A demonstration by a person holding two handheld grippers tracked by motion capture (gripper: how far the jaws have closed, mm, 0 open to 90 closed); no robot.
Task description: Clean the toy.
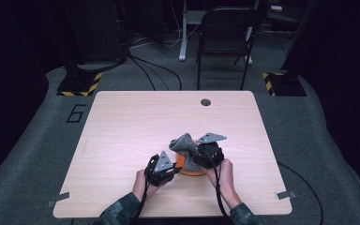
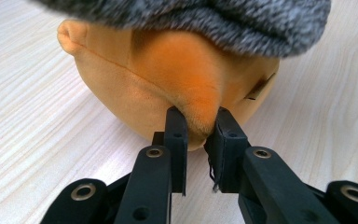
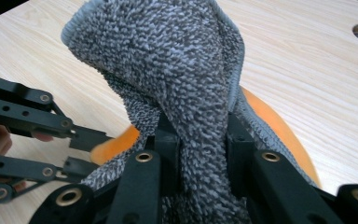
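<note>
- Orange cushion (image 2: 121,88): a soft, round, plush thing with a fine velvety nap, lying flat on the table (image 1: 122,122) near the person's edge, between the two hands.
- Its colour runs from pale peach on the sides to deep orange along a raised fold; a seam crosses its side, and a small rounded nub sticks out at one end.
- Grey cloth (image 3: 177,60): thick, looped terry in speckled grey and white with a stitched hem, draped over the top of the cushion and pulled up into a peak.
- Left gripper (image 2: 198,128): jaws closed tight, pinching the orange fold at the cushion's lower edge.
- Right gripper (image 3: 198,140): jaws closed on a bunched fold of the cloth, holding it lifted above the cushion.
- Both grippers sit close together, one on each side of the cushion.
</note>
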